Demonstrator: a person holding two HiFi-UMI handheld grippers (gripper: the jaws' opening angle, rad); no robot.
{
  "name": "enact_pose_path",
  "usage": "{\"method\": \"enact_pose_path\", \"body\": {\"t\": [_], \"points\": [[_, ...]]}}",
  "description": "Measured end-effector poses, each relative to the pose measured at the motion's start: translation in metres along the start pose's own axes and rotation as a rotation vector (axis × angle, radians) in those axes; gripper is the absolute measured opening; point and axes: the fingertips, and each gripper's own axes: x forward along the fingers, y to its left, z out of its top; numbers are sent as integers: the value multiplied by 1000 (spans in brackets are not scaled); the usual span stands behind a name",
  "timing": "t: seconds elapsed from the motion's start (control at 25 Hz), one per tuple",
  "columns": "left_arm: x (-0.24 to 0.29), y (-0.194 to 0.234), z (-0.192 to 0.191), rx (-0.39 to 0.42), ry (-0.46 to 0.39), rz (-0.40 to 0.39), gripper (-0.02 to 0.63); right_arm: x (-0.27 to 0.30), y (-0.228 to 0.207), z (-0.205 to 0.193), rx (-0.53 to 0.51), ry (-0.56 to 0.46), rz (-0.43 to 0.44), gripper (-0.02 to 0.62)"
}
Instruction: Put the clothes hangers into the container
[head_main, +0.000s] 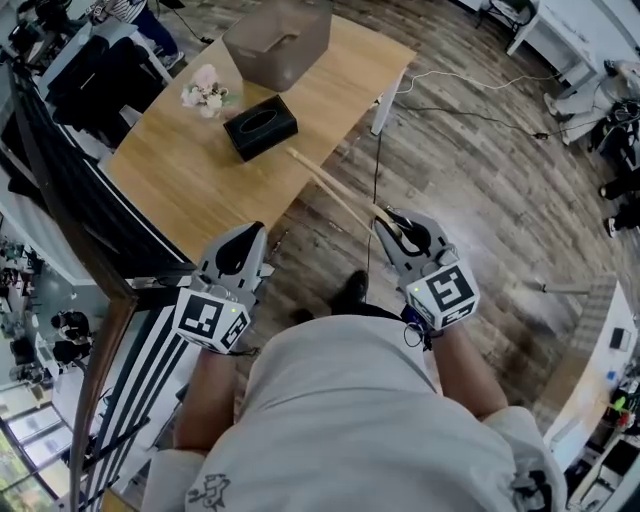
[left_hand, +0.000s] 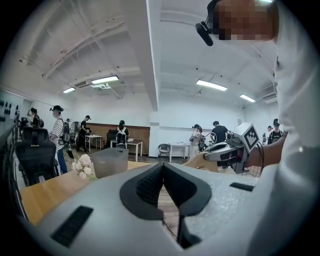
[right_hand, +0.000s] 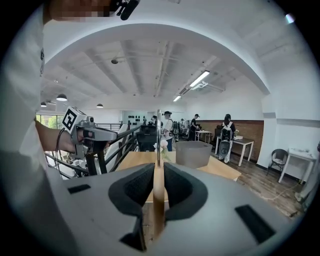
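One wooden clothes hanger is caught between the jaws of the right gripper. The jaws stand a narrow way apart and press on the flat wood from both sides. In the right gripper view the pale strip runs straight down the middle of that gripper, edge-on to the camera. A thin metal rod rises upright from the wood above the jaw tips. From the head view the hanger reaches up and to the left from the jaws as two slim, light-brown arms. Its far end lies over the near edge of the wooden table, just short of a black tissue box. The grey container stands at the table's far end, well apart from the hanger. Whether the far end touches the table cannot be told, and the hook's curve is not clear in any view. The left gripper hangs near the table's near corner, its jaws together with nothing between them.
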Motion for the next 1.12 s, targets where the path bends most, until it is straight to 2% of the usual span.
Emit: {"method": "enact_pose_path", "body": {"t": [0.52, 0.8, 1.12], "points": [[113, -21, 8, 9, 26, 8, 7, -10, -115, -19, 17, -2, 16, 61], [149, -24, 7, -34, 50, -3, 6, -9, -152, -32, 50, 22, -3, 61], [182, 7, 5, -49, 51, -14, 6, 24, -179, -31, 47, 48, -17, 60]]}}
